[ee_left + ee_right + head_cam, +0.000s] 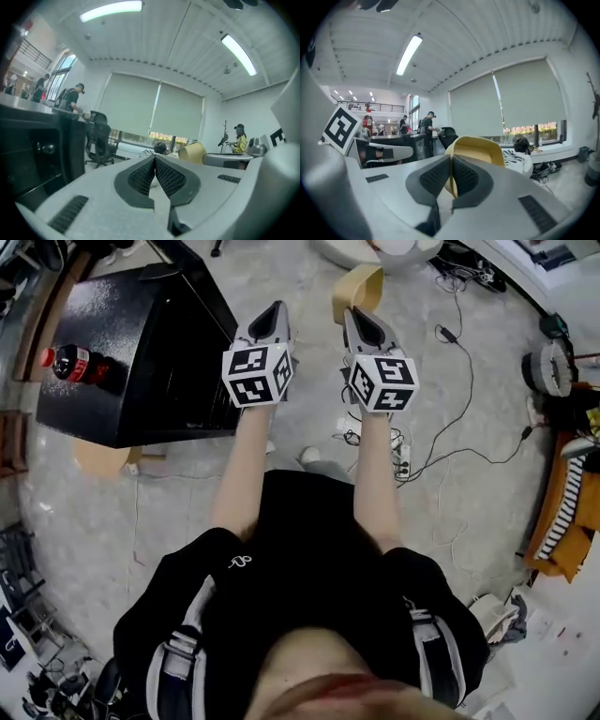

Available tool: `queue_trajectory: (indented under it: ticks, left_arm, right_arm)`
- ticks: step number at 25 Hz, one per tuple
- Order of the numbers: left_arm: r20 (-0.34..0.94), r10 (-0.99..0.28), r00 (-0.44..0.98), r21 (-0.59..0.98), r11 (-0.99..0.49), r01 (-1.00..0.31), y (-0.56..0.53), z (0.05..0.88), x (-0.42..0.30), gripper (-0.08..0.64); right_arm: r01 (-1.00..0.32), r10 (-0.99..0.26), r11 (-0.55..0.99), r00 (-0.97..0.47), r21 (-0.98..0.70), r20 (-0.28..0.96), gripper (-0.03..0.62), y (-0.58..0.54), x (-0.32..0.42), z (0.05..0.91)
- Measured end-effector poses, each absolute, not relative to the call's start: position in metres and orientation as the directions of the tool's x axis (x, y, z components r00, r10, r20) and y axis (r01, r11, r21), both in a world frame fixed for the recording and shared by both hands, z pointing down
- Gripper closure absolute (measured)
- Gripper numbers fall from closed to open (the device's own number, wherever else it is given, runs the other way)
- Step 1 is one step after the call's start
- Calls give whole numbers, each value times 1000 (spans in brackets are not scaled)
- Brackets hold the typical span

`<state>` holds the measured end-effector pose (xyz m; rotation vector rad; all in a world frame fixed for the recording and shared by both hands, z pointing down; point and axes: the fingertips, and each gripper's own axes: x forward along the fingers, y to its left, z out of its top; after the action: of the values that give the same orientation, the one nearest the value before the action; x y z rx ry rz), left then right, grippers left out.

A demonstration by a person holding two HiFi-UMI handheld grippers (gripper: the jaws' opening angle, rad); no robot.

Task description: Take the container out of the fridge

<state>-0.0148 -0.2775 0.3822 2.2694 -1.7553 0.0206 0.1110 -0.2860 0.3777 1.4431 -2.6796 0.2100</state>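
A black mini fridge (112, 362) stands on the floor to my front left, with a cola bottle (75, 362) lying on its top. In the left gripper view the fridge (28, 150) fills the left edge with a dark front. No container shows in any view. My left gripper (275, 307) is held out beside the fridge's right side, its jaws shut with nothing between them (154, 158). My right gripper (354, 315) is level with it, a little to the right, also shut and empty (451, 159).
A yellow chair (361, 287) stands just beyond the right gripper and shows as the yellow chair (480, 147) ahead of its jaws. Cables (441, 427) and a power strip (403, 460) lie on the floor to the right. Clutter (562, 512) lines the right edge.
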Motion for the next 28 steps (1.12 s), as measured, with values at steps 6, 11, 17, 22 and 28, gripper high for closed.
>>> queue_trajectory:
  ticks: [6,11,17,22,28]
  left_arm:
    - [26,-939,344,150,-336,-930,-282,306,61,552]
    - [-26,-919,392,96,-393,-915,-285,276,96,552]
    - [-38,-927,373,57,-375,-925,-291,258,89,552]
    - [-47,-926,376,40,-378,-925,-295,251,94,552]
    - [-58,-919,390,37,-392,-919,-298,248,96,552]
  right_arm:
    - [-884,-886,462,-463,-72,-5,575,-280,192,298]
    - [-895,-896,444,-442,-41,-47,575,-283,215,277]
    - [-892,-892,450,-445,-50,-85,575,-288,220,264]
    - [-887,-885,459,-452,-47,-112,575,-293,219,255]
    - [-885,-882,463,-456,-44,-122,575,-297,215,252]
